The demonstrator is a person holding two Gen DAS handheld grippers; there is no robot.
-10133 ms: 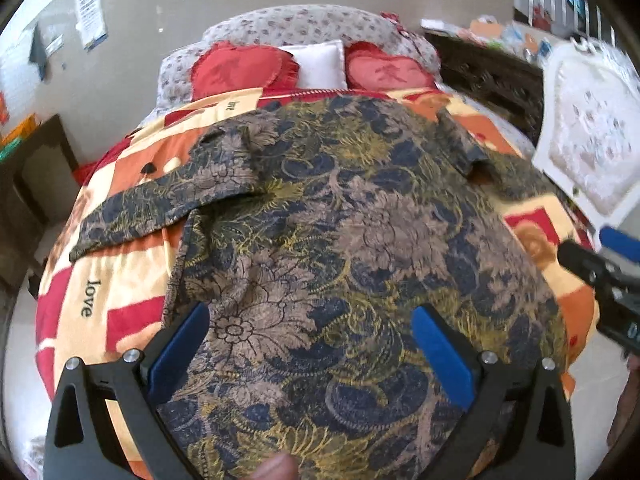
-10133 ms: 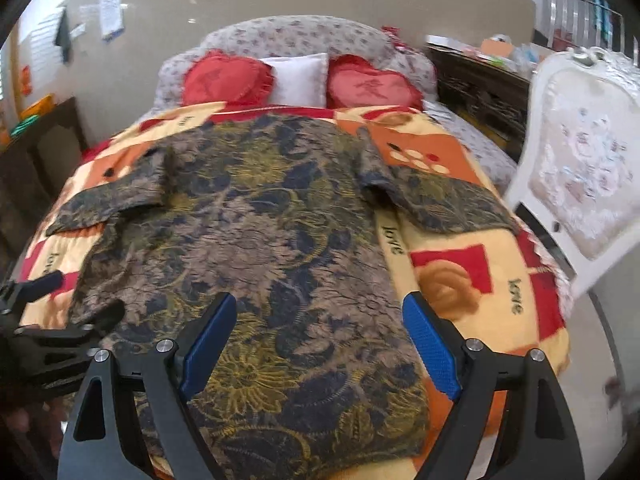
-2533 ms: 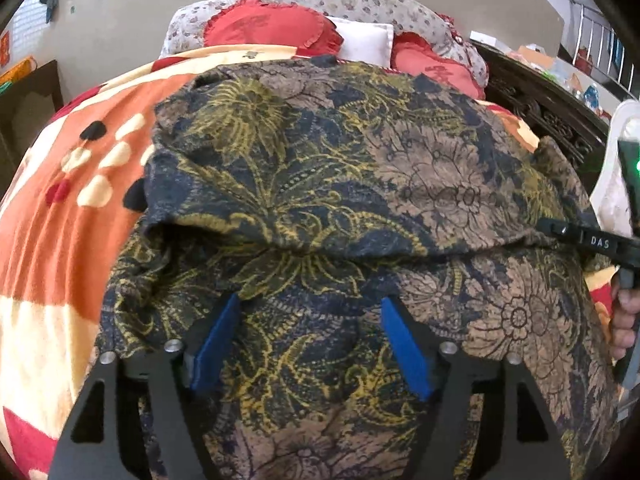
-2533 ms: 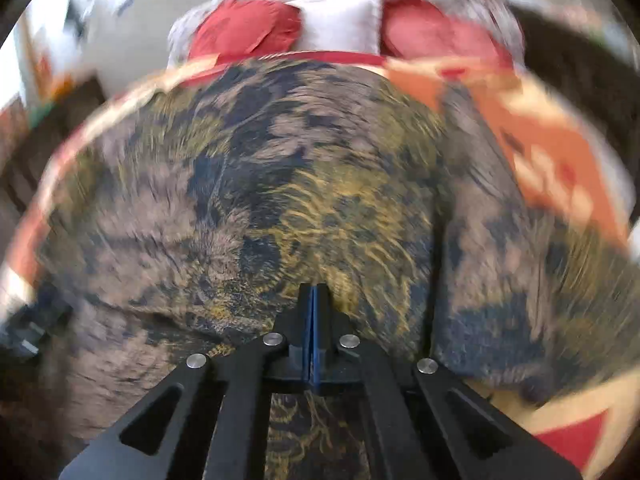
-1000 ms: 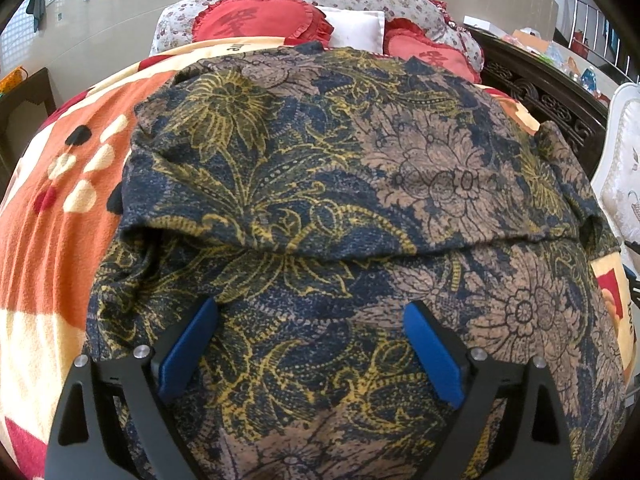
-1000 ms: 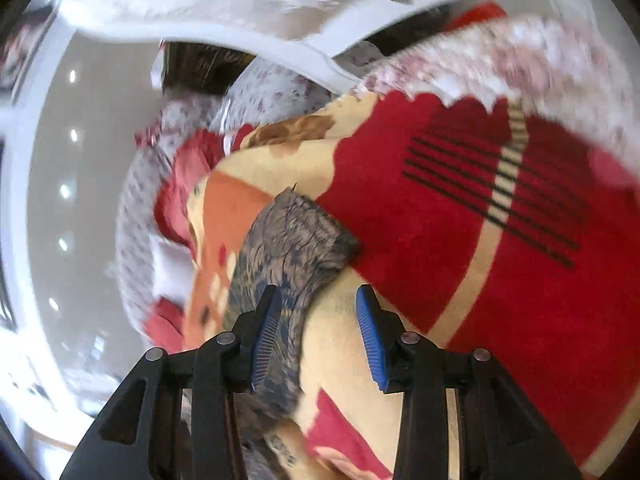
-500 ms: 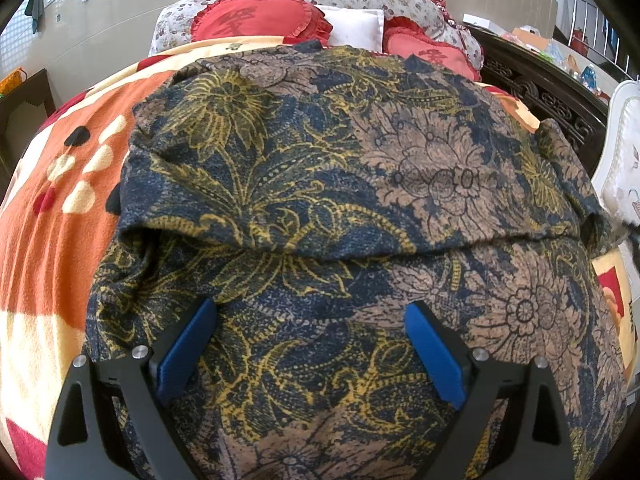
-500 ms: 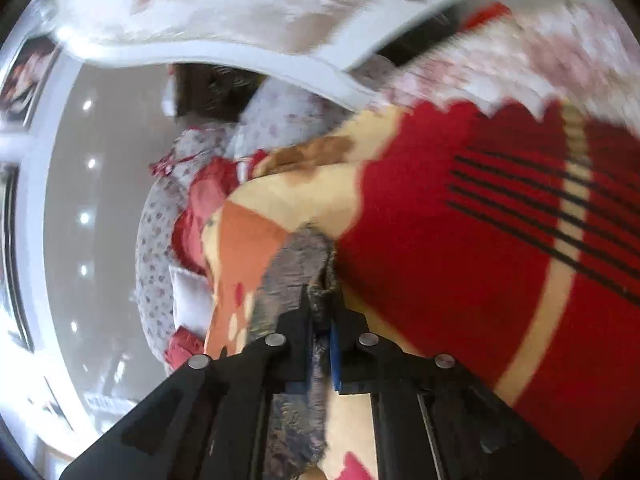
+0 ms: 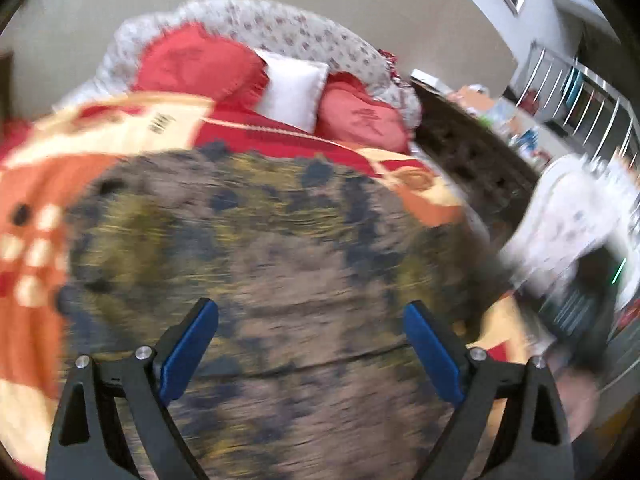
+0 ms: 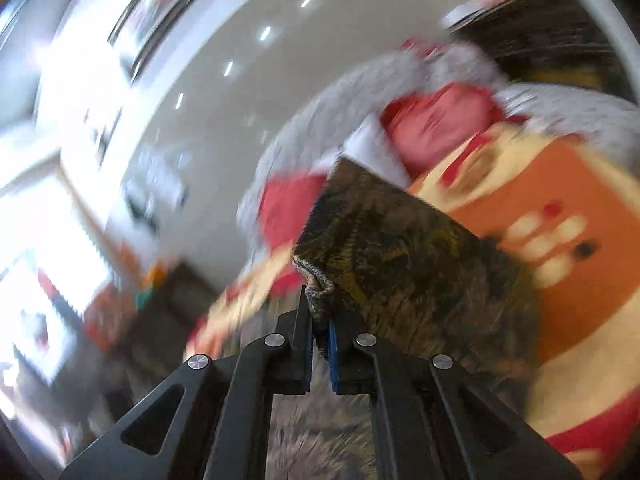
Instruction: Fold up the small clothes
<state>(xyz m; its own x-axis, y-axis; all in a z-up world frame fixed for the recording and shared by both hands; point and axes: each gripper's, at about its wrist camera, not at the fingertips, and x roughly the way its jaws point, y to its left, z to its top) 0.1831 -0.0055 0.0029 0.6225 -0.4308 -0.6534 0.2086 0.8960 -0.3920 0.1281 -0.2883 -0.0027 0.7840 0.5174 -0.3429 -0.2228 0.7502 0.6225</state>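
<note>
Patterned shirt (image 9: 280, 260) lies spread on the bed's blanket (image 9: 32, 208) ahead of the left claw (image 9: 310, 350), which is released; right claw (image 10: 319, 320) is clenched on a raised shirt edge.

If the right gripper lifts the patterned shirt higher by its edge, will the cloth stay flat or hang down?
The shirt looks thin and floppy: it bunches where the right gripper pinches it, so it would probably hang down. It seems light, since one pinched edge holds it up. The open left gripper gives no support.

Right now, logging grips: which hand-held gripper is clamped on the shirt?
The right hand-held gripper: shut on the patterned shirt edge. The left hand-held gripper is wide open, holding nothing.
</note>
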